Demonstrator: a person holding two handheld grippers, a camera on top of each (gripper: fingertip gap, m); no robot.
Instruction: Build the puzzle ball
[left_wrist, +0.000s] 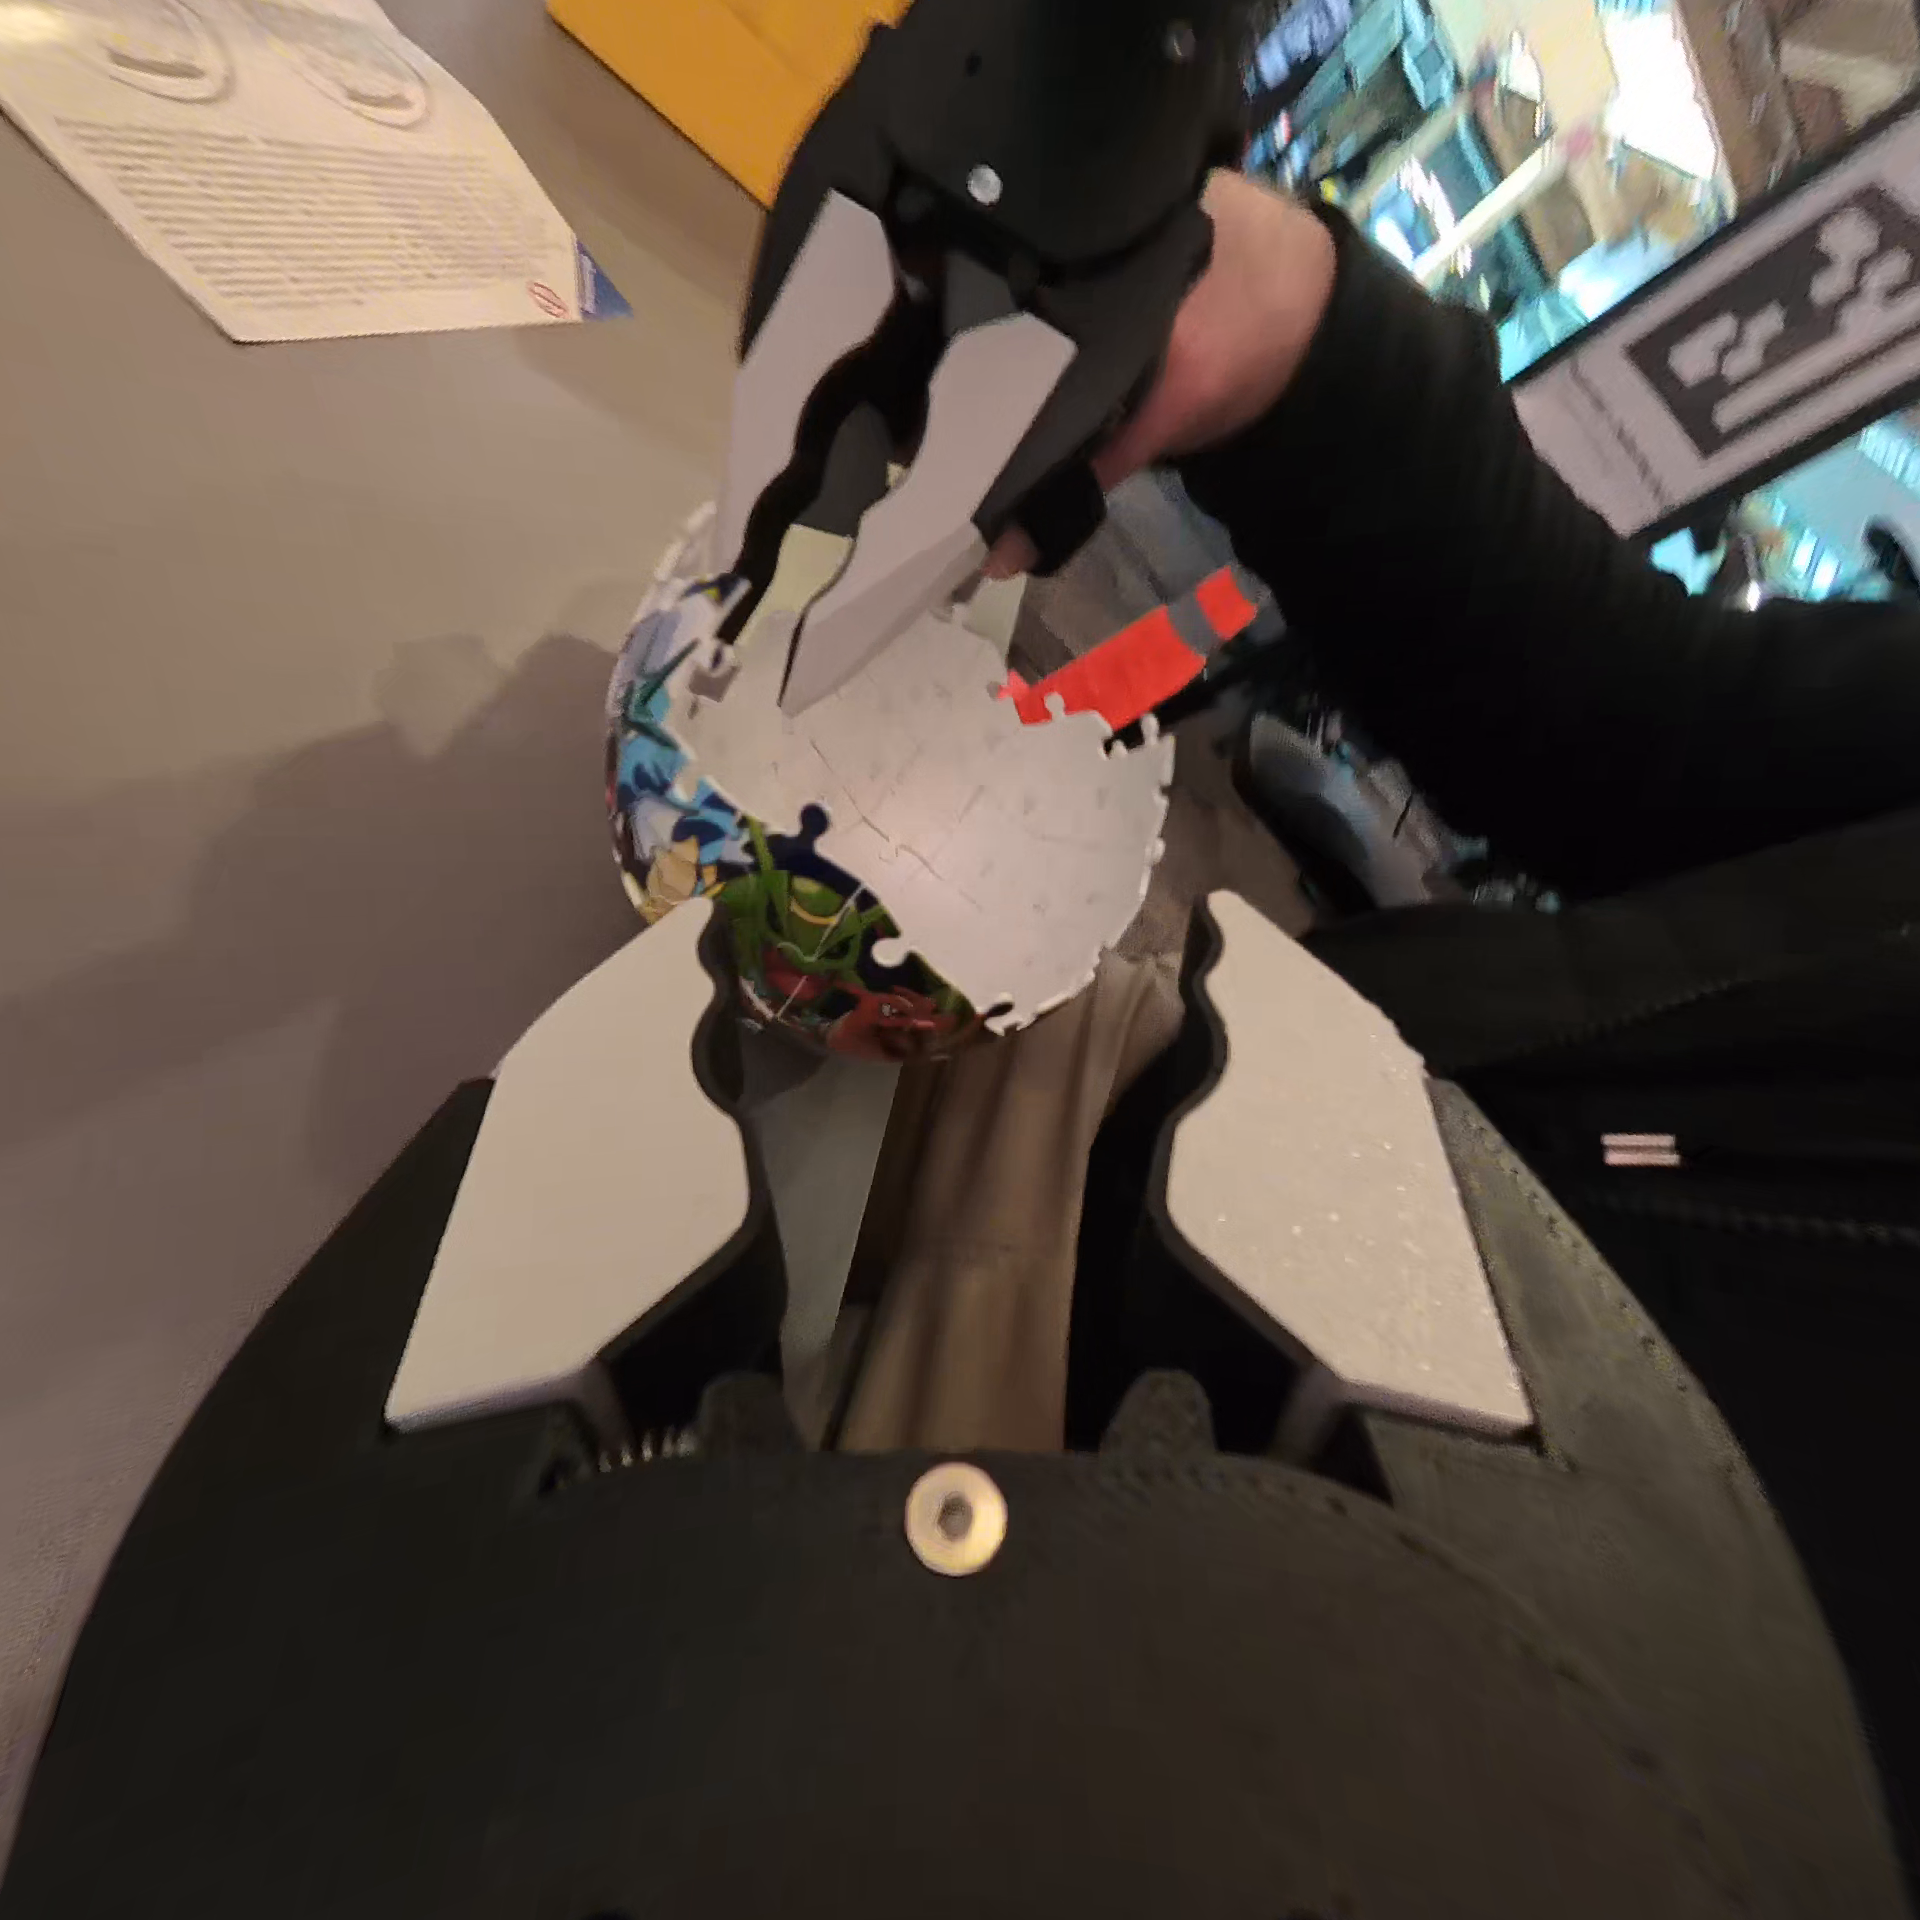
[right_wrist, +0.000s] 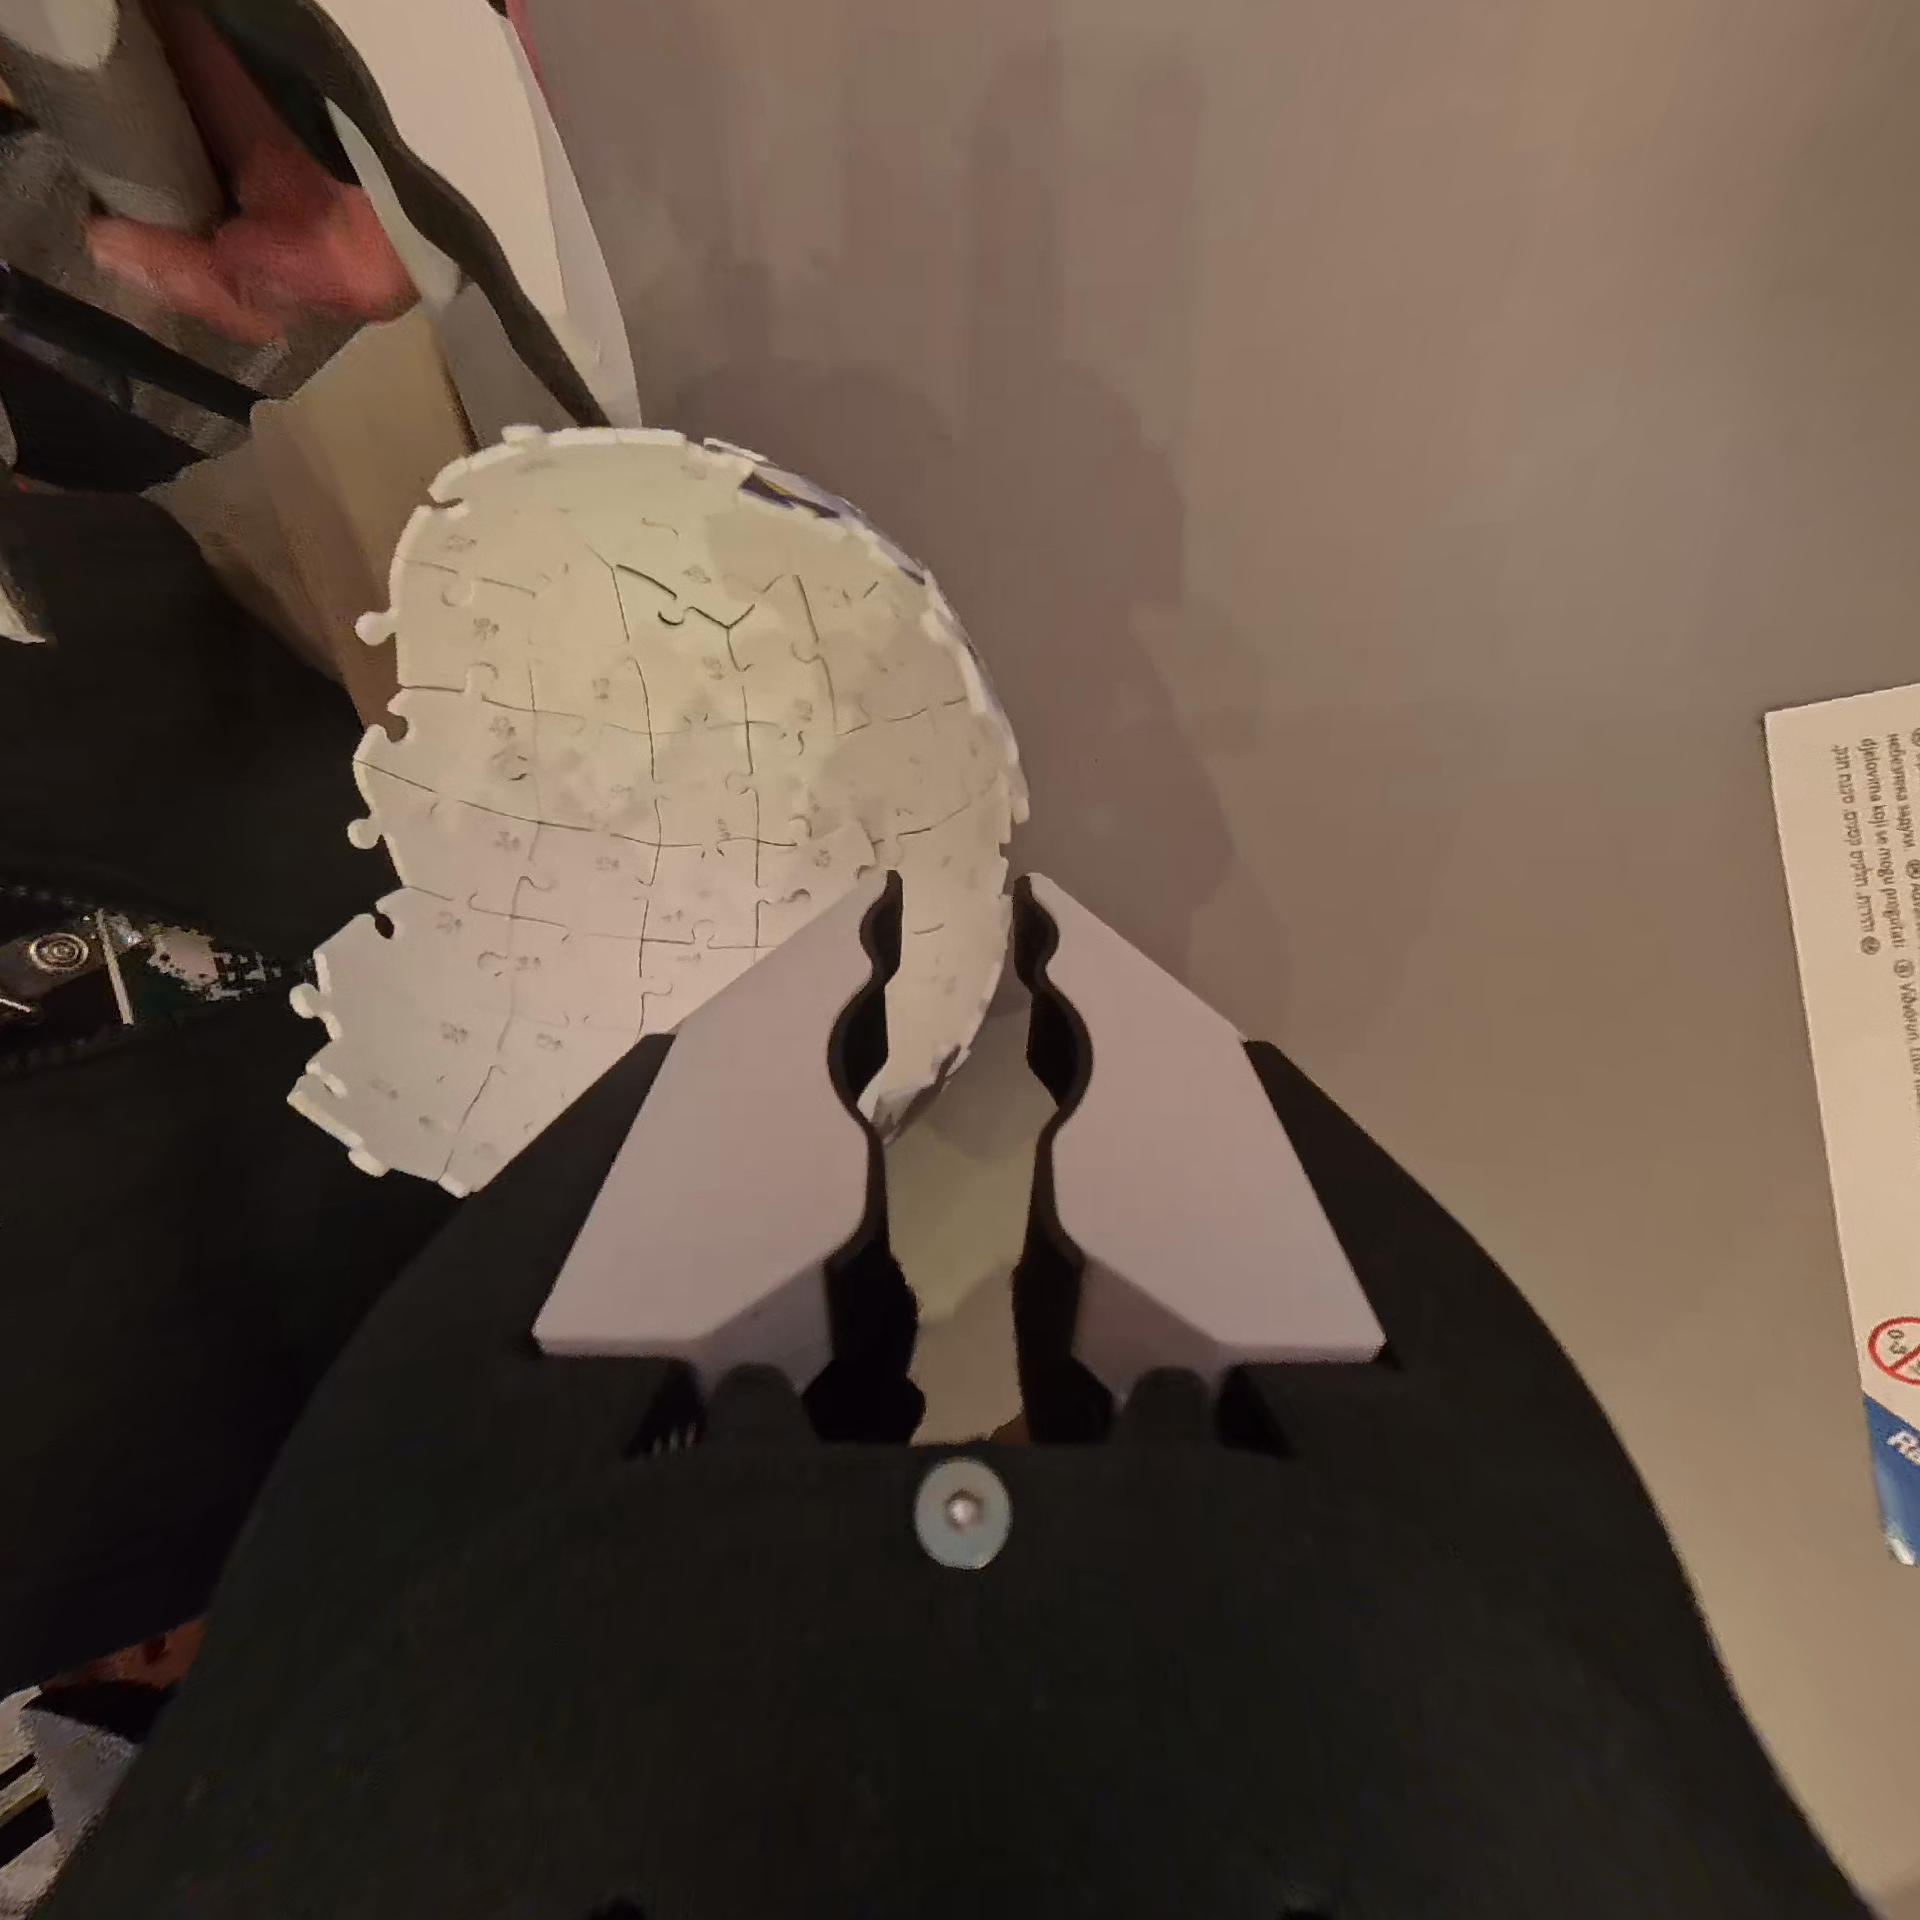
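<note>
Your left gripper (left_wrist: 951, 935) stands wide, its two pale fingers spread well apart. The left finger's tip touches, or nearly touches, the printed underside of the puzzle ball (left_wrist: 894, 821); the right finger is clear of it. Nothing is clamped between them.

The puzzle ball is a half-built shell, held up off the grey table (left_wrist: 260, 727). From the left wrist view you see its white concave inside facing up and right, its colourful printed outside facing down and left. The open edge is ragged with tabs and notches.

Your right gripper (left_wrist: 769, 644) comes in from above in that view, fingers narrow, and straddles the shell's far rim: one finger inside the bowl, the other outside. In the right wrist view the right gripper (right_wrist: 956, 883) shows the shell wall running between the two finger pads, gap small. Grip looks closed on the rim, though the exact contact is partly hidden by the fingers.

A red and grey strip (left_wrist: 1132, 655) lies just past the ball's right rim; what it is, you cannot tell from here.

On the table, well apart from the ball: a printed instruction sheet (left_wrist: 312, 177) and the corner of a yellow box (left_wrist: 717, 73). Motion blur softens the background.
</note>
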